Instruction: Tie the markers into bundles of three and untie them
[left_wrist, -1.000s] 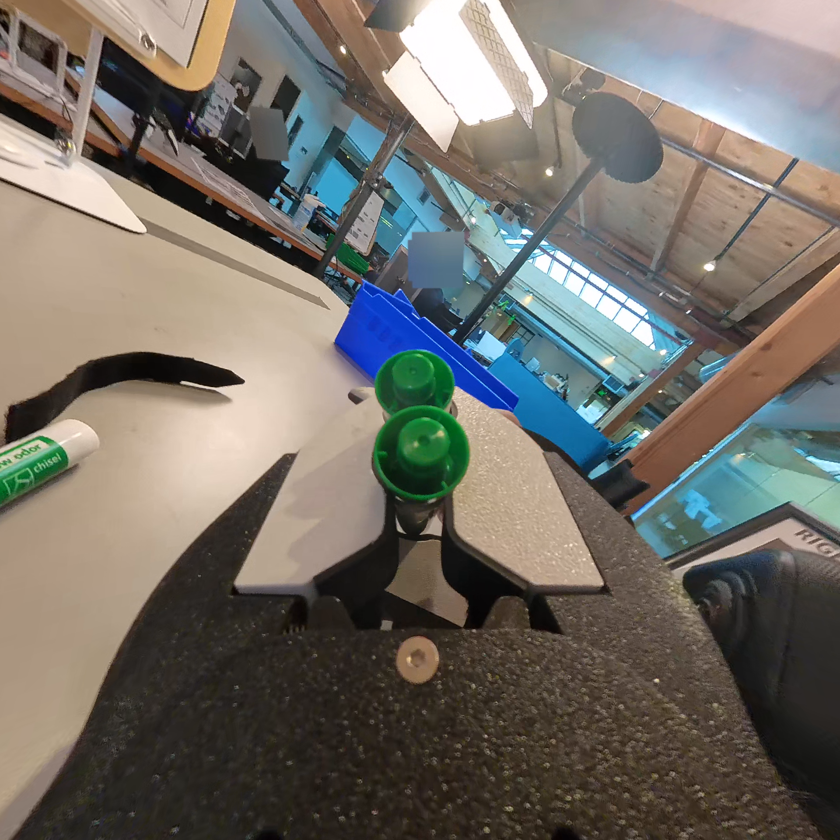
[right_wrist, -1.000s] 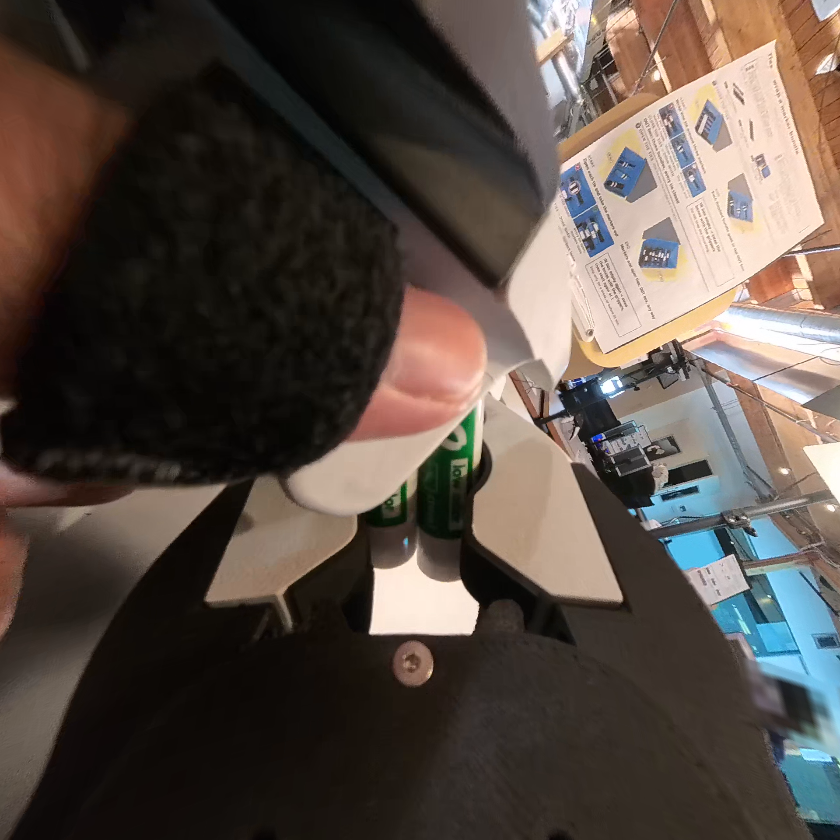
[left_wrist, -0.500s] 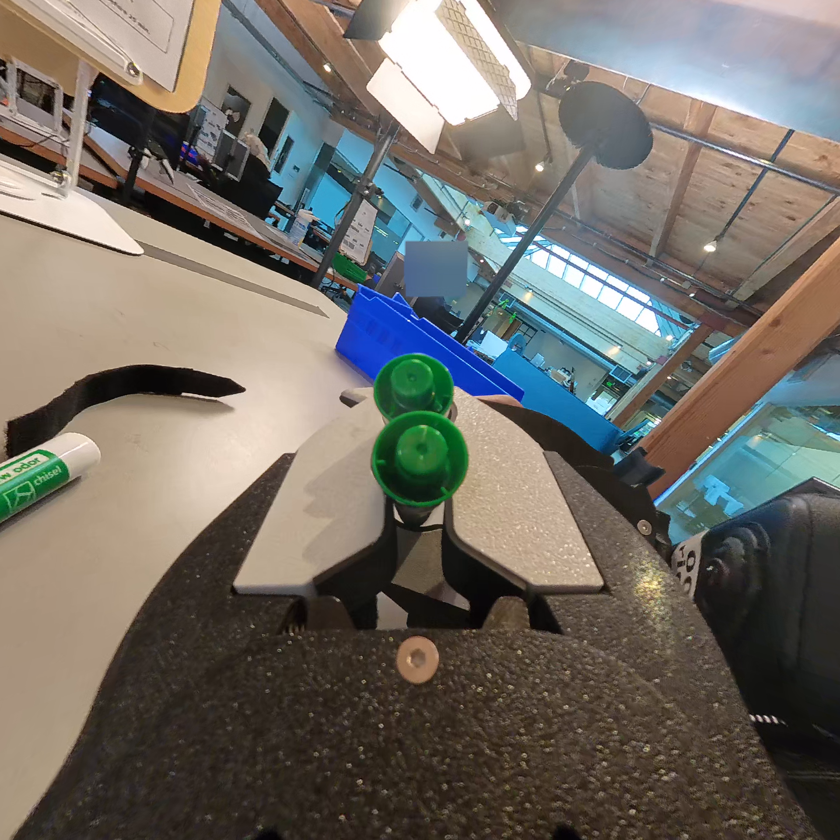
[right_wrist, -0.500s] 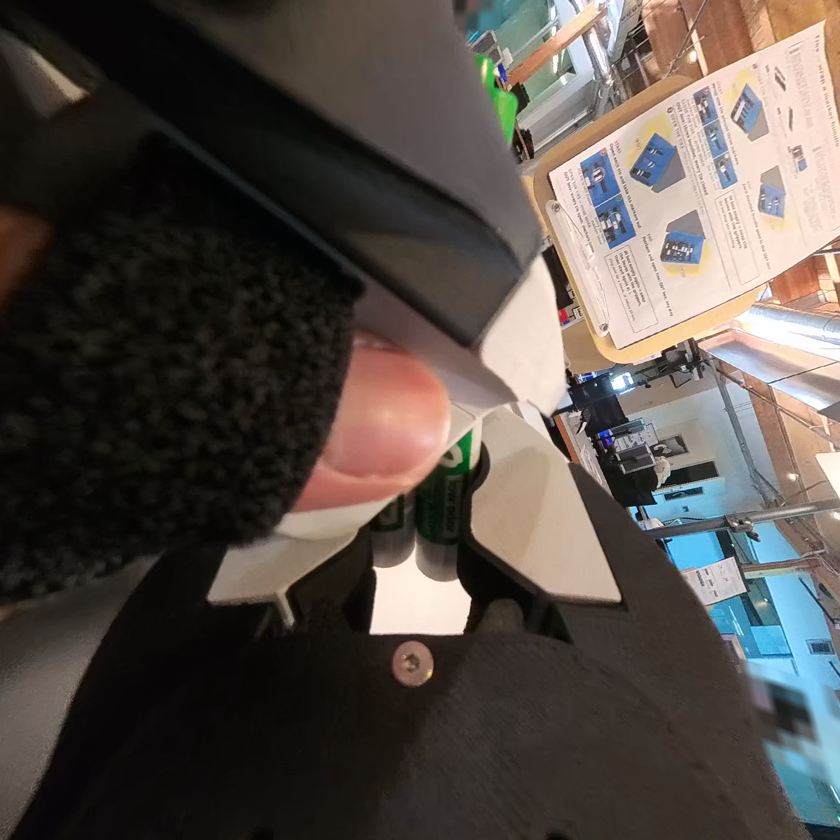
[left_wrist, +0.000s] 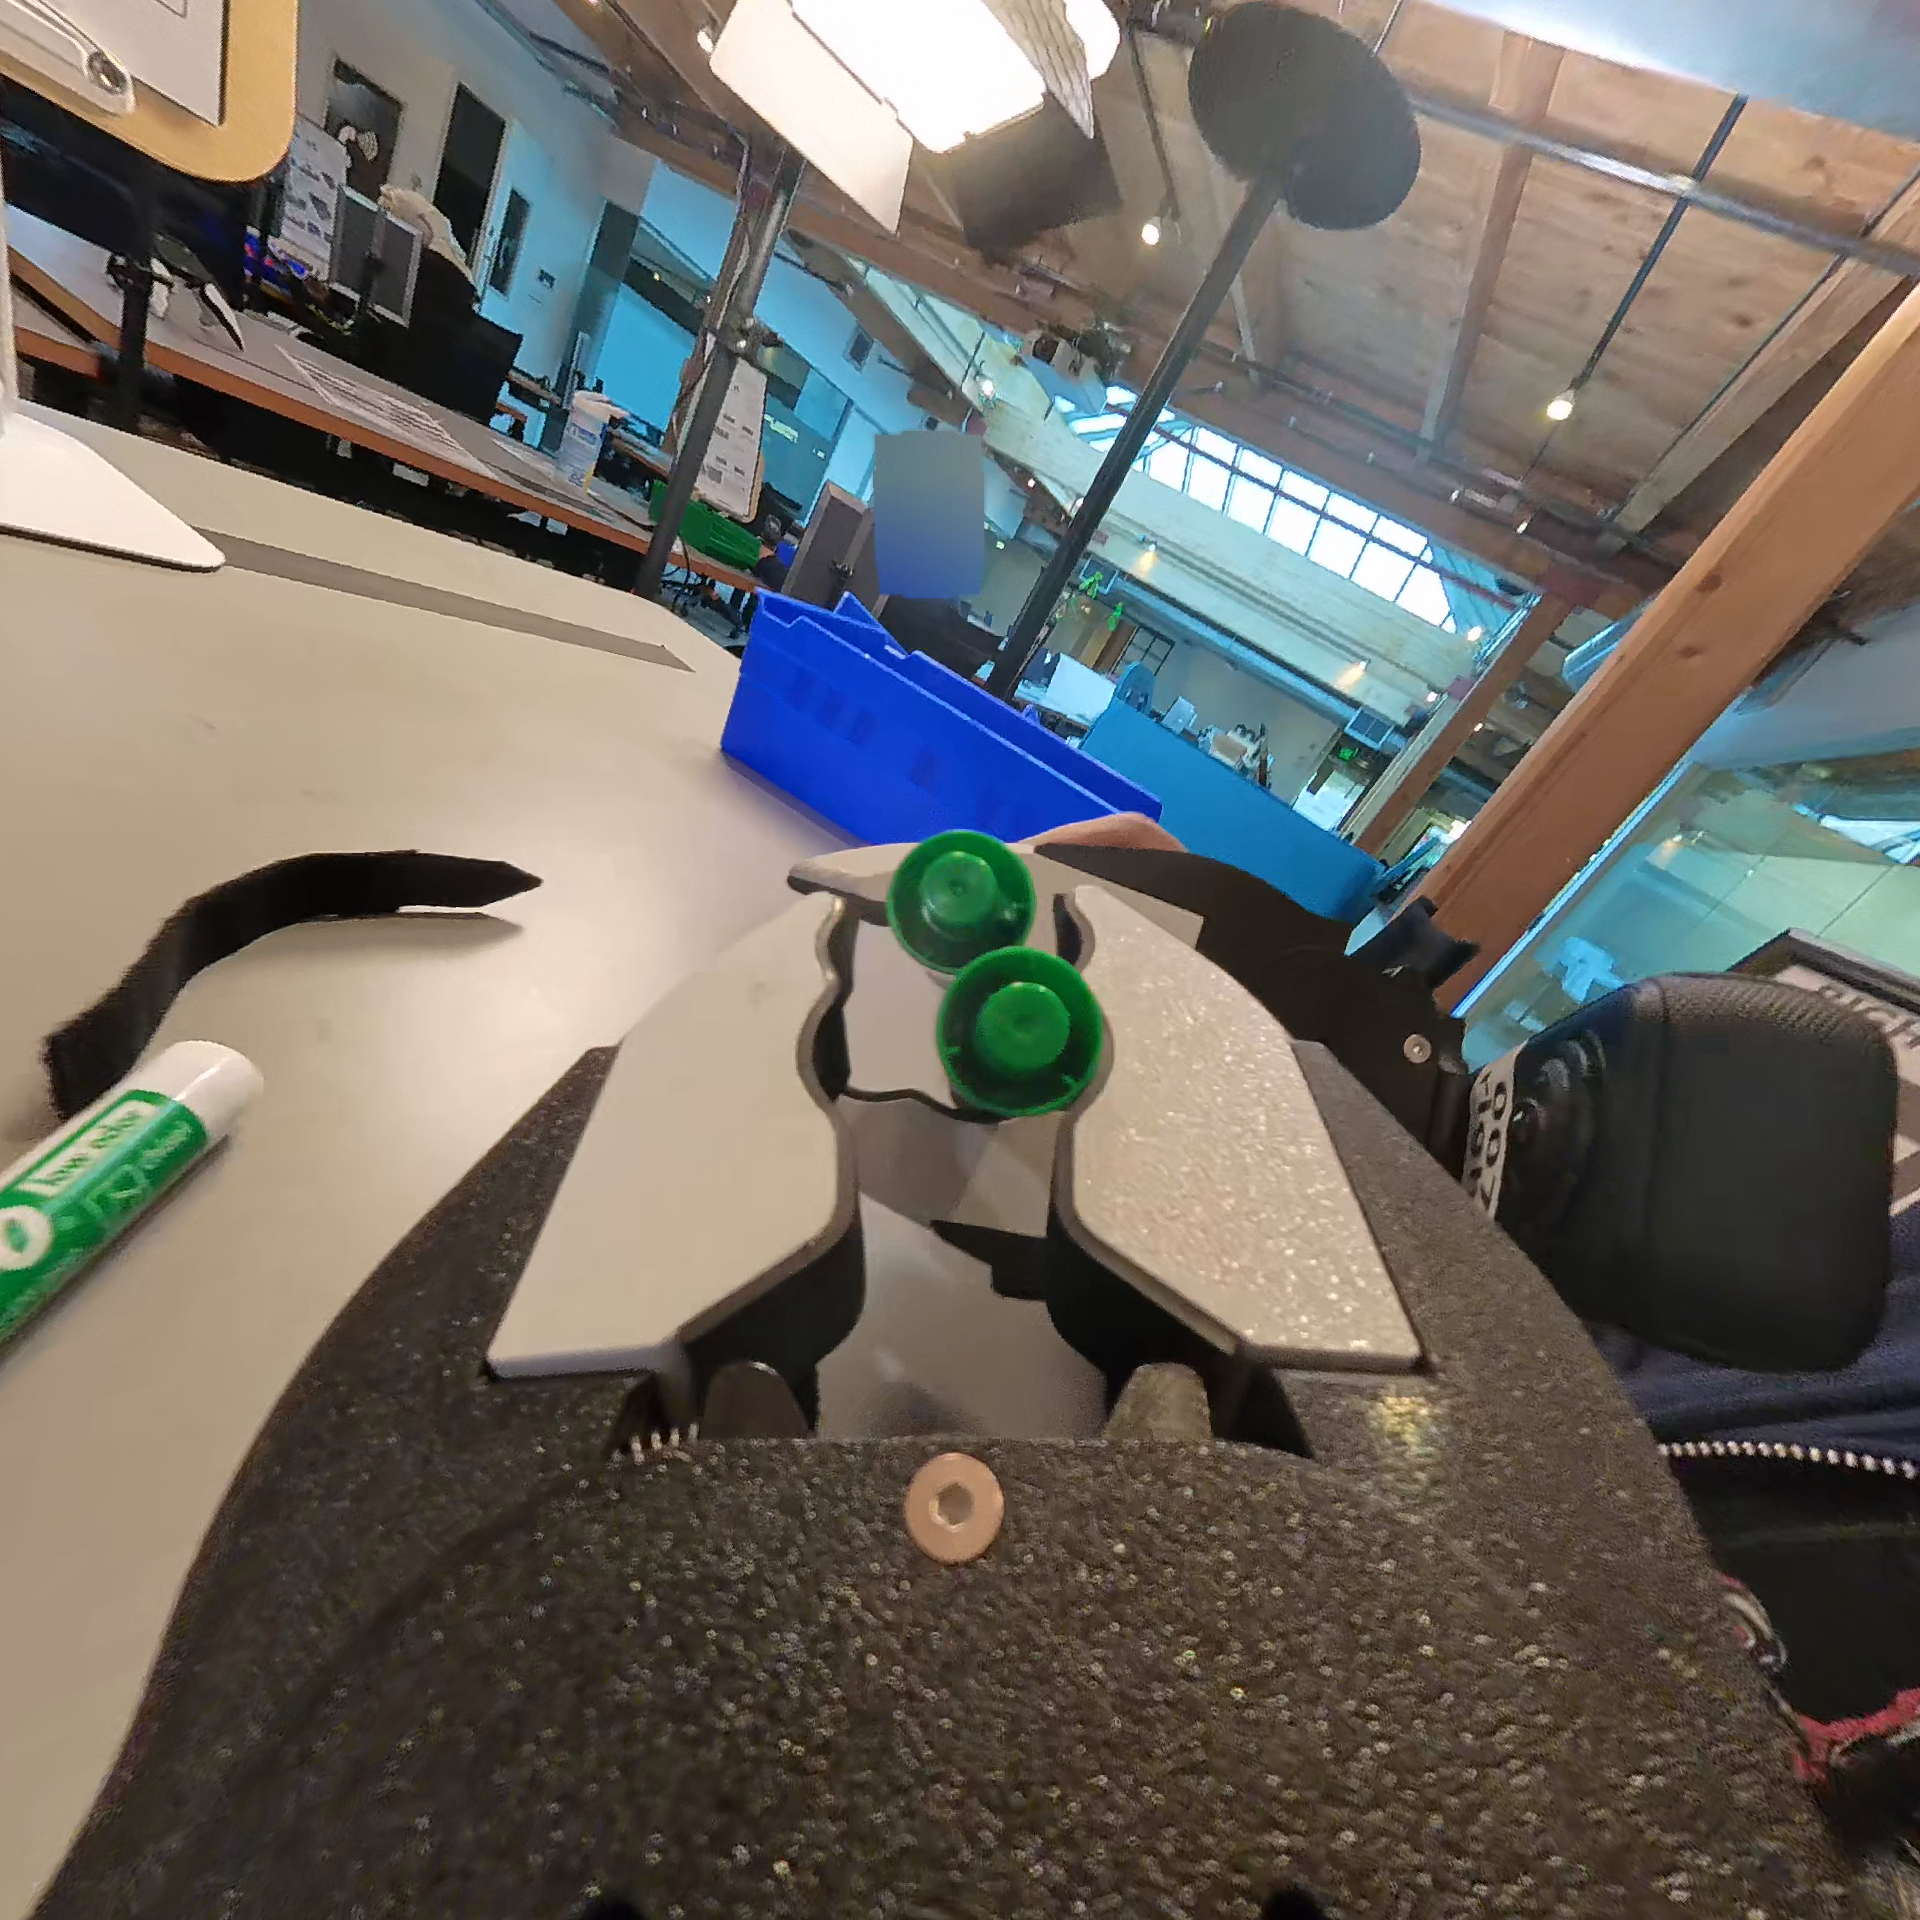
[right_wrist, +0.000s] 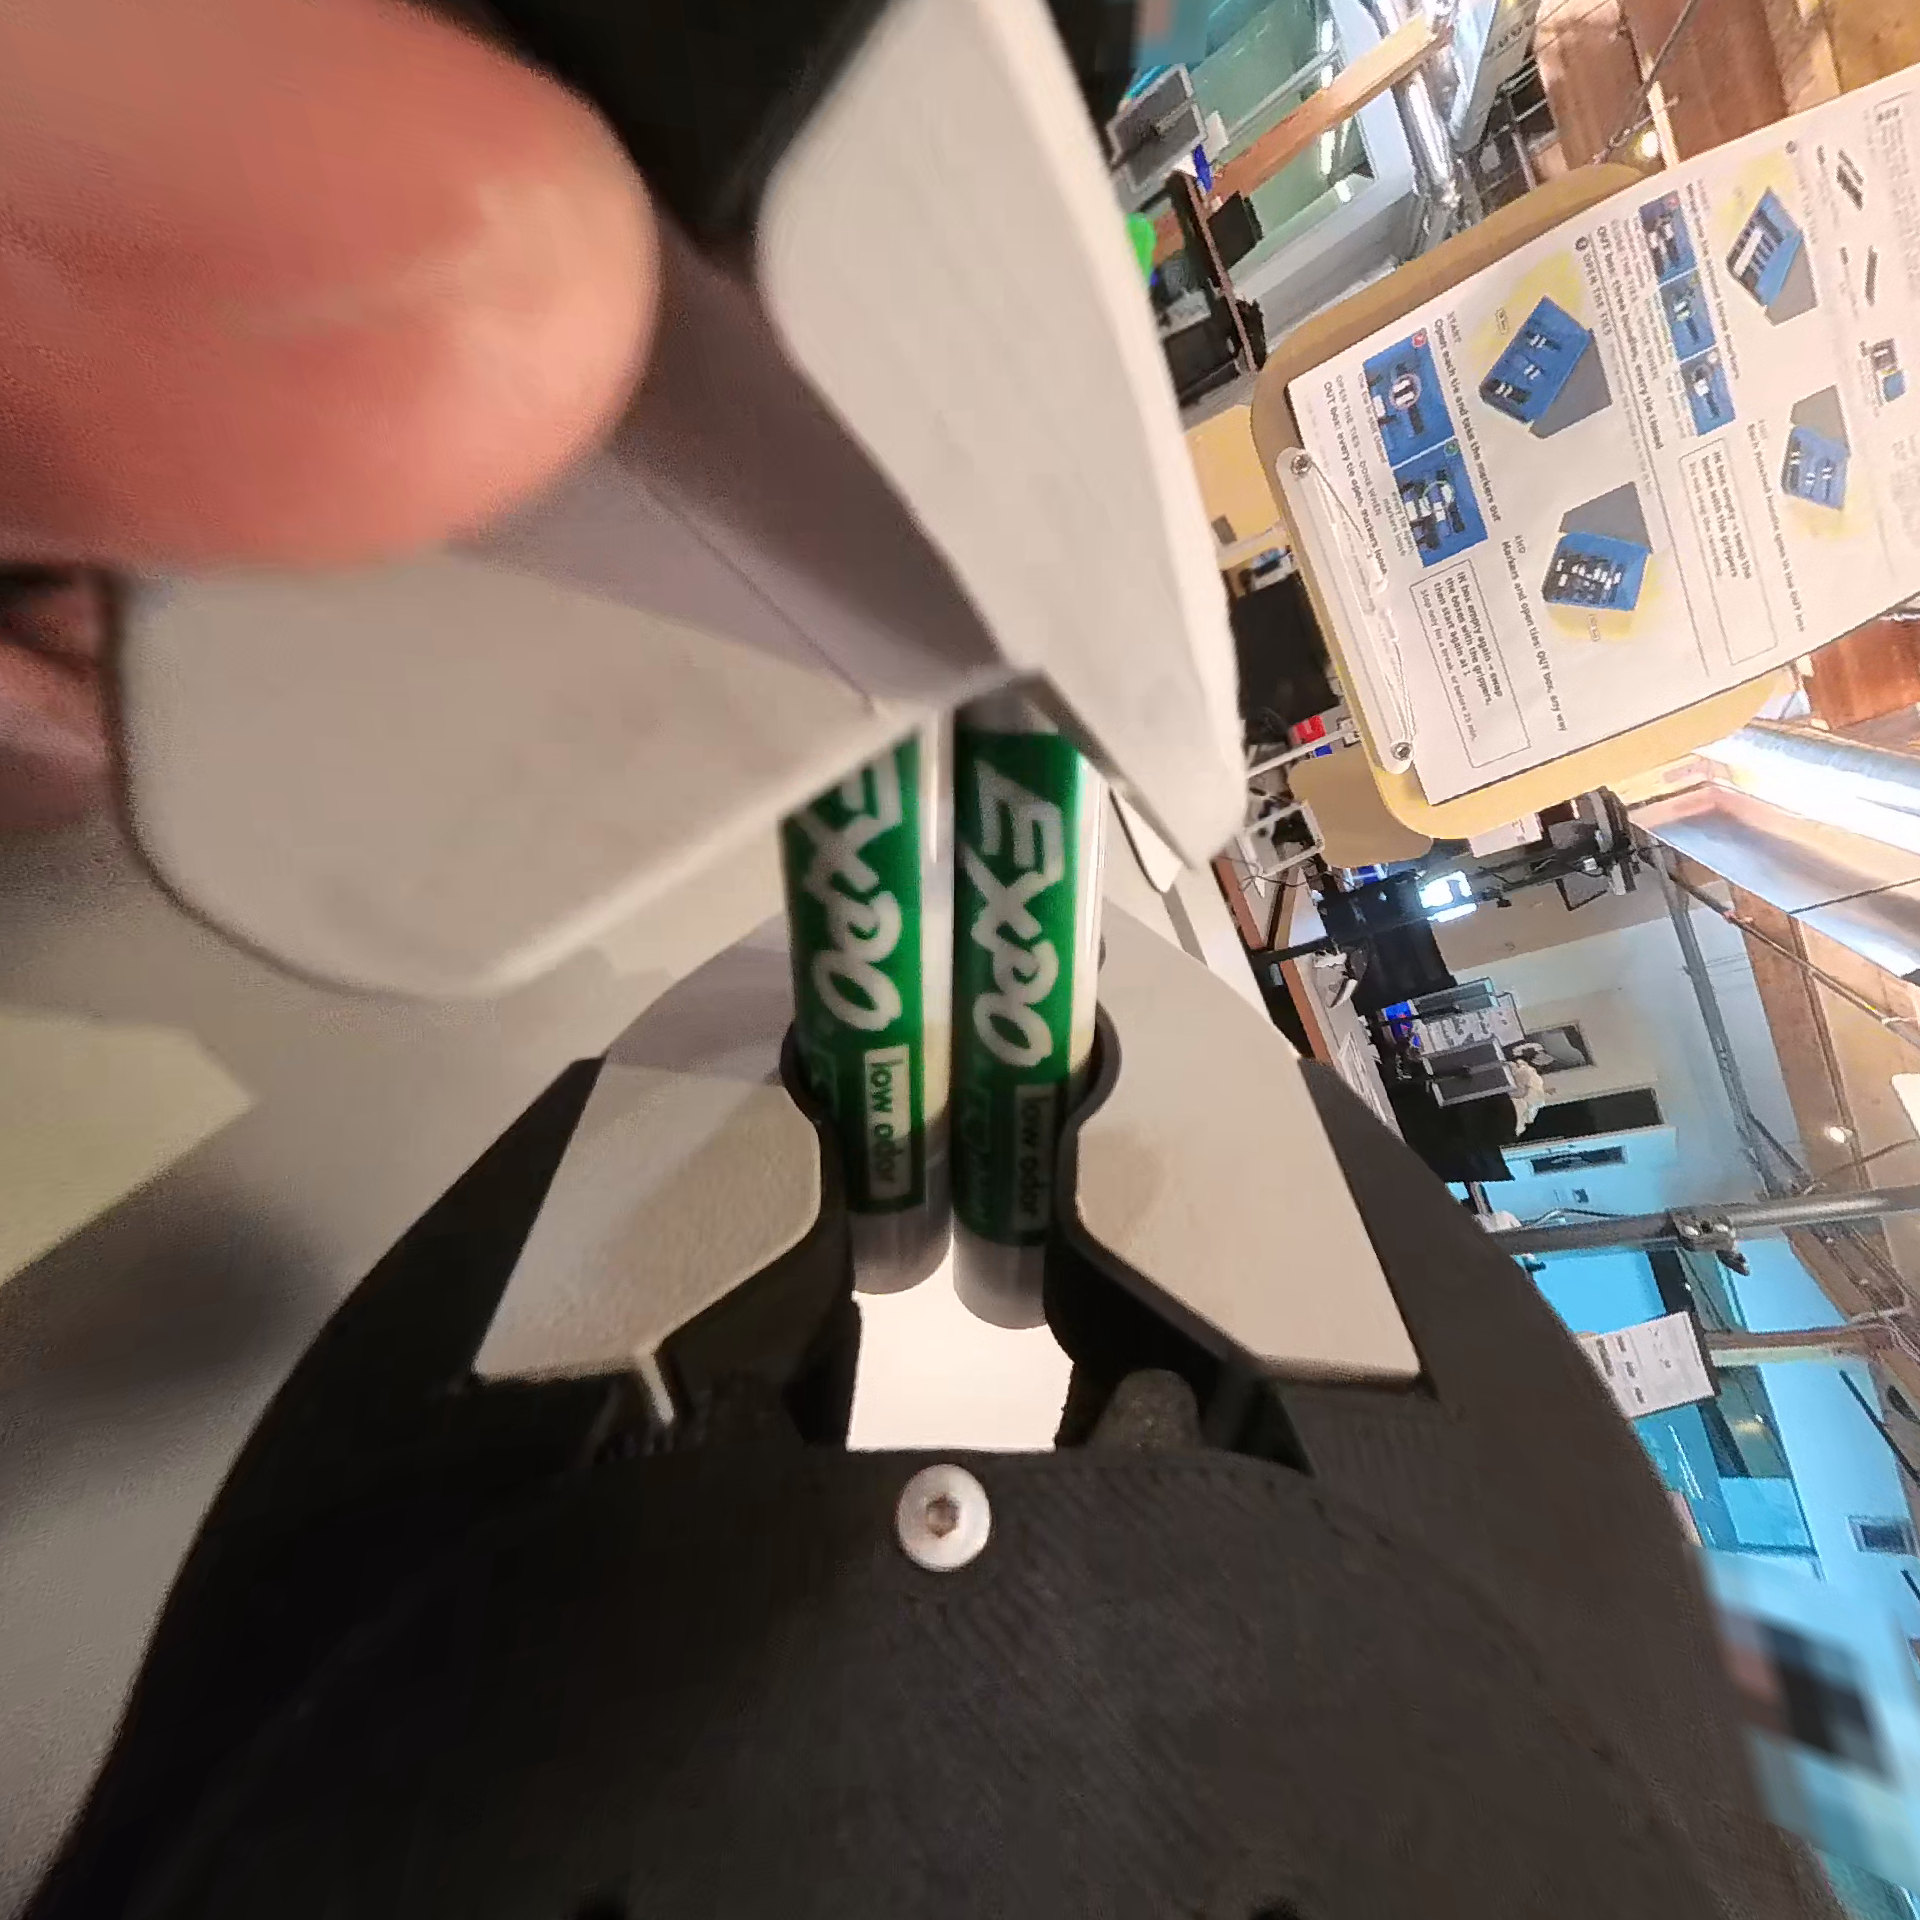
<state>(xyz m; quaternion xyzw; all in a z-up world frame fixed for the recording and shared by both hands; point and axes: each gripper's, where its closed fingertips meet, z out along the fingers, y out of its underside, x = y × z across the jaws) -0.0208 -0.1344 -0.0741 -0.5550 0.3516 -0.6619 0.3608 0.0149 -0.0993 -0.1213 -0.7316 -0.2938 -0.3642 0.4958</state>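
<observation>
**Two markers shared between both grippers, third still loose**

Right hand-held gripper (right_wrist: 951, 1049): pinching two green markers (right_wrist: 1023, 987) side by side at the barrel, each pad against an outer barrel. Only friction between the two barrels keeps them aligned; a twist could roll one over the other and out.

Left hand-held gripper (left_wrist: 961, 997): spread wide around the capped ends (left_wrist: 1016, 1029) of the same pair. Clear gap on its left-hand pad; the nearer cap sits against or very close to the other pad, not squeezed. It gives no real support, so the whole load is on the right one. If it pulls away crooked it may knock a cap and lever the pair loose.

Outward: a third green marker (left_wrist: 104, 1153) lies on the grey table (left_wrist: 416, 748), the black strap (left_wrist: 249, 914) just beyond it, a blue bin (left_wrist: 894, 748) farther back. Risk as I judge it: fetching the third marker one-handed lets the held pair sag or splay, and the strap, lying flat, may be hard to lift.
</observation>
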